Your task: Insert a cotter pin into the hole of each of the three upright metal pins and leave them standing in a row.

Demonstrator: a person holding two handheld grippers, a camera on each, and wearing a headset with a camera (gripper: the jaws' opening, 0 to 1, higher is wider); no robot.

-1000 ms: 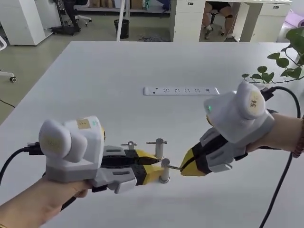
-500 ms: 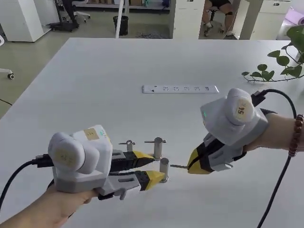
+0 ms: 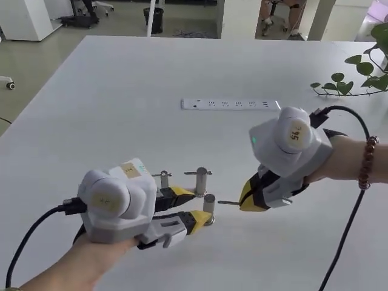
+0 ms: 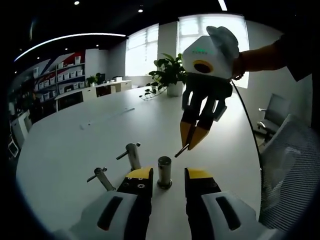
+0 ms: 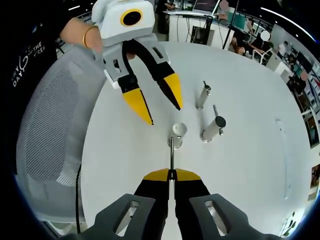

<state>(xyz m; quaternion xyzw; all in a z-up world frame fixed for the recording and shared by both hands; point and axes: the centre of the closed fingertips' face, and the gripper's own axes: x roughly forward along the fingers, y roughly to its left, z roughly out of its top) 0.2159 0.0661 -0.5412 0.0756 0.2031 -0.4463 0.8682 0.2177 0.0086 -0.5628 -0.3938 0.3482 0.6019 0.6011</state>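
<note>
Cotter pin [image 3: 227, 202] pinched by "54"-labelled right gripper [image 3: 241, 203]; left gripper [image 3: 199, 206] spread around metal pin [image 3: 210, 205].

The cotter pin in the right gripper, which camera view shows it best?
The right gripper view: the cotter pin runs straight out from the shut jaws toward the bare metal pin. The head view gives a thin sideways sliver of it; the left gripper view shows it small and slanted at the right gripper tips.

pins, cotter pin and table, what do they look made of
Pins: metal, it seems; dull silver-grey with soft highlights, more brushed than polished.
Cotter pin: thin grey wire, probably steel.
Table: smooth matte white with a faint sheen, likely laminate, though the core cannot be told.
</note>
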